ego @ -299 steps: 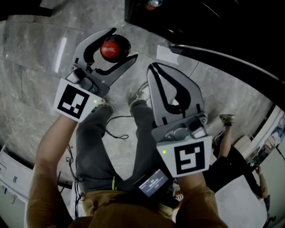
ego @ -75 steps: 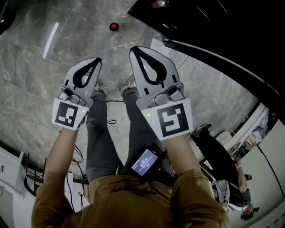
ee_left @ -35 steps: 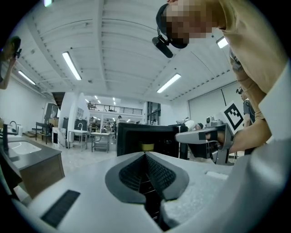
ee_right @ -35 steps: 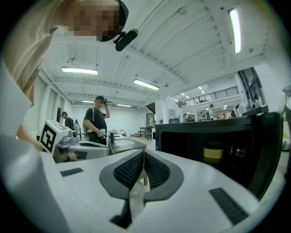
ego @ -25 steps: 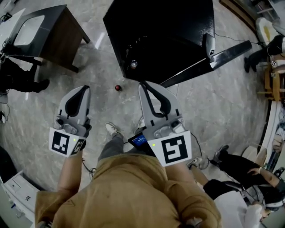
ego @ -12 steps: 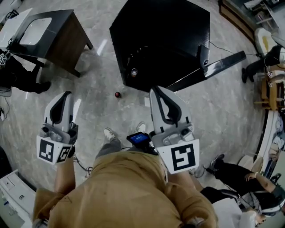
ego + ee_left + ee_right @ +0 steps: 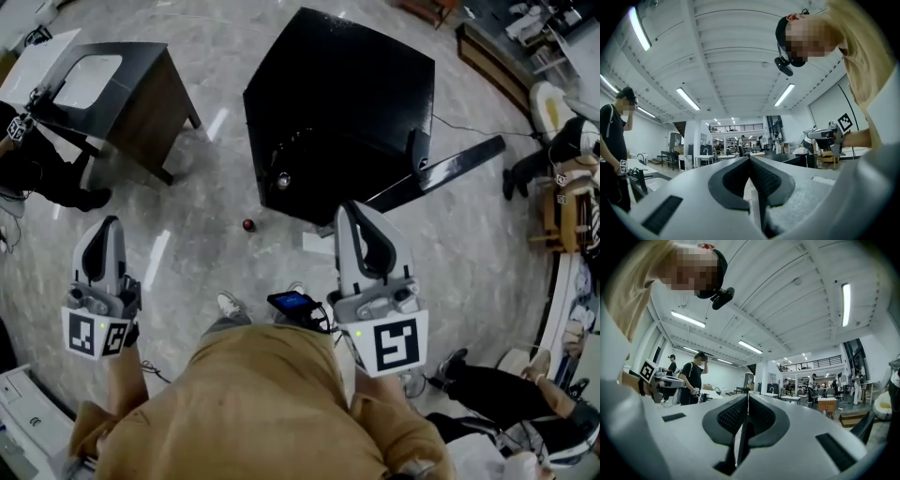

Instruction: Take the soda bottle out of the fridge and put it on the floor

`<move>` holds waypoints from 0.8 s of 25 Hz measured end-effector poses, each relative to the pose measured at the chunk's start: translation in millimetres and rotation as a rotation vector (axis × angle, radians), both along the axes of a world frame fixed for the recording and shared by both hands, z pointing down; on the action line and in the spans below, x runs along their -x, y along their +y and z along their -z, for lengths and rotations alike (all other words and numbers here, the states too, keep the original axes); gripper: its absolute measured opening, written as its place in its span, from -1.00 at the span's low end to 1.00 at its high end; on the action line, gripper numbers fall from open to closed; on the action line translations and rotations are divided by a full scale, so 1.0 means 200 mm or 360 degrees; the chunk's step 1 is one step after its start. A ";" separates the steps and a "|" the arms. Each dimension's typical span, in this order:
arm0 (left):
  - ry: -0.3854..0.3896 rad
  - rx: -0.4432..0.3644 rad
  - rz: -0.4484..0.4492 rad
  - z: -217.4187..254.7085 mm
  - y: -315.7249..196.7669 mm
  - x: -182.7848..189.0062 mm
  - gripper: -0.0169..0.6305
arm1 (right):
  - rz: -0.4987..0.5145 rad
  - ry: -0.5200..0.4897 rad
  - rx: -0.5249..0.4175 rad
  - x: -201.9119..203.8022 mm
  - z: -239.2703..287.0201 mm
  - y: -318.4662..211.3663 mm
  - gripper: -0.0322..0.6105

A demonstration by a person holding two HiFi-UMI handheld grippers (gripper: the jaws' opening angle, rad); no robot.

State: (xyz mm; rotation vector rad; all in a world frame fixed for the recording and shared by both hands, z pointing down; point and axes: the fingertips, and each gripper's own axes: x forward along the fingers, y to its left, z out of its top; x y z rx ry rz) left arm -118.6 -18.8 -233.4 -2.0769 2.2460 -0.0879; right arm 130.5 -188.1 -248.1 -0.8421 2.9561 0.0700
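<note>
Soda bottle point(image 7: 248, 225) sits on the floor point(image 7: 187, 178) just before the open fridge point(image 7: 347, 94), apparently upright; left gripper point(image 7: 106, 227) and right gripper point(image 7: 350, 211) fingers together, empty; hazard: a careless step could topple it.

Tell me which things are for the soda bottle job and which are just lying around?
For the job:
- soda bottle, red cap, standing on the floor
- black fridge, its door open
- left gripper and right gripper, both shut and empty

Just about:
- dark side table
- bystander in black
</note>
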 end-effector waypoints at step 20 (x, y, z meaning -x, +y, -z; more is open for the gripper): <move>-0.0013 -0.0101 0.0222 0.14 0.28 0.18 -0.94 | -0.0077 -0.0054 -0.0152 -0.06 0.17 0.01 -0.89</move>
